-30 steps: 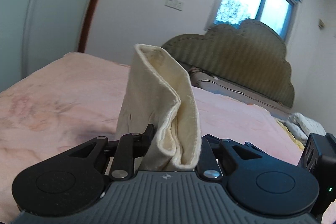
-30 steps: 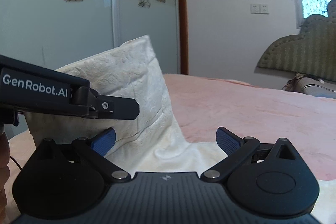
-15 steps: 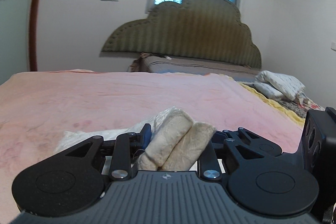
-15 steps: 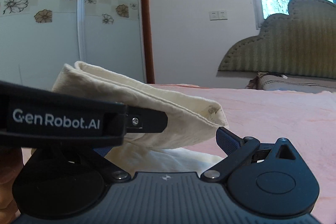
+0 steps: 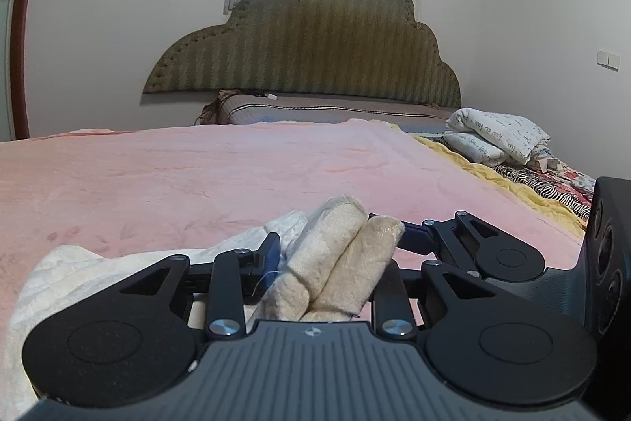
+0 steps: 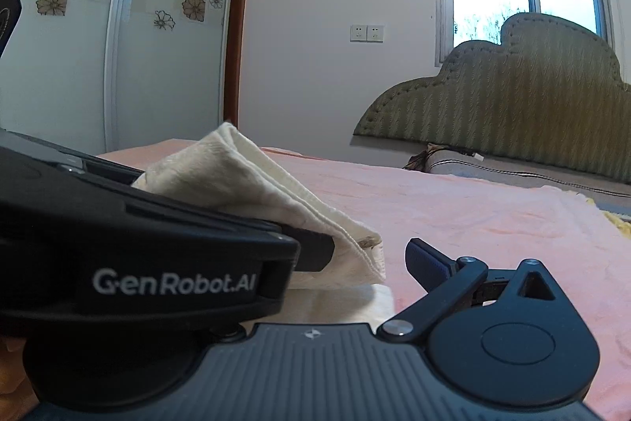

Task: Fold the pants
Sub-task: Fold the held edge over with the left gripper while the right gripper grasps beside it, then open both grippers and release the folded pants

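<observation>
The cream pants [image 5: 335, 255] lie on the pink bed cover [image 5: 197, 176]. My left gripper [image 5: 335, 243] is shut on a thick folded bundle of them, held low over more cream cloth [image 5: 79, 271]. In the right wrist view the same pants [image 6: 252, 192] show as a folded wedge in the left gripper's black body [image 6: 157, 263], which crosses in front. My right gripper [image 6: 378, 255] is open and empty beside that fold; only its right blue fingertip [image 6: 430, 259] shows, the left one is hidden.
A padded olive headboard [image 5: 307, 54] and grey mattress end stand at the far side. Folded white bedding [image 5: 497, 137] and striped cloth lie at the right edge. A wardrobe with flower decals [image 6: 118, 26] stands left.
My left gripper has swung the raised pants fold down and forward onto the bed, closing in next to the right gripper. The right gripper stayed open.
</observation>
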`<action>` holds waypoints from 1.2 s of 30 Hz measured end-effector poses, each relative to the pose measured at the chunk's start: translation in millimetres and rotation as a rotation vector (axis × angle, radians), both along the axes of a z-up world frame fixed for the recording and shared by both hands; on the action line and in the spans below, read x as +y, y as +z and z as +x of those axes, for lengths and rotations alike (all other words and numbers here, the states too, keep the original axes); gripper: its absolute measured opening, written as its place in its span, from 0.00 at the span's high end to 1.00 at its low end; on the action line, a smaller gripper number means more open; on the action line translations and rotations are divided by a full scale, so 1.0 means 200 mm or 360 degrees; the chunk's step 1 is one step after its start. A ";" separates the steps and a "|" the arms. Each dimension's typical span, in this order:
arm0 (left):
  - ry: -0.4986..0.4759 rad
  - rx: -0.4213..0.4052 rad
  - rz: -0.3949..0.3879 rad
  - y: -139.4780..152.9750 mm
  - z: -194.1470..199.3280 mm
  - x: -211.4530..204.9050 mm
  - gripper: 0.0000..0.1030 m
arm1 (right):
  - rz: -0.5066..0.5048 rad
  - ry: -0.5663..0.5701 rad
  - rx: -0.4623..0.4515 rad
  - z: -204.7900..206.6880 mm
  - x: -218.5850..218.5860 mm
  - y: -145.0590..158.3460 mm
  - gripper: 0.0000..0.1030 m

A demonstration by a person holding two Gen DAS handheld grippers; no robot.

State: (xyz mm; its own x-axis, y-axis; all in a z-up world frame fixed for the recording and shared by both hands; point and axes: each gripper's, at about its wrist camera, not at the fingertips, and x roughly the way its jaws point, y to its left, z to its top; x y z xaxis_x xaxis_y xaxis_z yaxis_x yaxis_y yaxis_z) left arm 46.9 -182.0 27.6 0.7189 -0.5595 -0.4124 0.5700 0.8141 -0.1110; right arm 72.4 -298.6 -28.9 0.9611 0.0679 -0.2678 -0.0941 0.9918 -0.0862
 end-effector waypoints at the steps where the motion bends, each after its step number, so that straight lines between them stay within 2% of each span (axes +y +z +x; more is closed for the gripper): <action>1: -0.0011 0.0009 -0.0003 -0.01 0.01 -0.02 0.67 | -0.0002 -0.0008 0.0007 0.00 -0.01 -0.01 0.00; 6: -0.0097 0.0148 -0.0001 -0.09 0.07 -0.06 0.67 | 0.0017 -0.0077 0.0117 0.01 -0.07 -0.06 0.00; 12: -0.0195 0.0376 0.0011 -0.21 0.13 -0.05 0.63 | -0.0005 -0.0139 0.0352 -0.03 -0.10 -0.14 0.00; 15: -0.0228 0.0459 0.0001 -0.26 0.16 -0.04 0.55 | 0.0052 -0.0189 0.0473 -0.07 -0.15 -0.16 0.00; 19: -0.0302 0.0596 -0.0086 -0.25 0.20 0.01 0.43 | 0.0182 -0.0287 0.0489 -0.20 -0.28 -0.14 0.00; 22: -0.0373 0.0678 -0.0185 -0.18 0.22 0.09 0.42 | 0.0294 -0.0408 0.0459 -0.29 -0.42 -0.09 0.00; 24: -0.0314 0.0607 -0.0266 -0.13 0.24 0.20 0.42 | 0.0358 -0.0542 0.0384 -0.35 -0.48 -0.05 0.00; 26: -0.0164 0.0523 -0.0328 -0.07 0.28 0.34 0.41 | 0.0494 -0.0613 0.0264 -0.37 -0.52 0.01 0.00; 28: 0.0007 0.0492 -0.0339 -0.04 0.34 0.47 0.41 | 0.0637 -0.0506 0.0179 -0.34 -0.51 0.07 0.00; 30: 0.0152 0.0499 -0.0298 -0.04 0.41 0.57 0.41 | 0.0637 -0.0346 0.0181 -0.24 -0.42 0.10 0.00; 33: 0.0296 0.0539 -0.0250 -0.06 0.48 0.71 0.41 | 0.0435 -0.0123 0.0284 -0.05 -0.20 0.11 0.00; 36: 0.0319 0.0585 -0.0175 -0.12 0.49 0.76 0.41 | 0.0225 0.0118 0.0462 0.15 0.03 0.05 0.00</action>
State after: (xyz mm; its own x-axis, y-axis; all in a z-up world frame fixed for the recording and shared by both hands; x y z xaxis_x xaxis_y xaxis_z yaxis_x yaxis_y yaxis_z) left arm 145.7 -29.4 4.6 0.6343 -0.4788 -0.6070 0.3081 0.8766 -0.3696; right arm 102.8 -293.5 -18.6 0.8369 0.1909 -0.5130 -0.1671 0.9816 0.0926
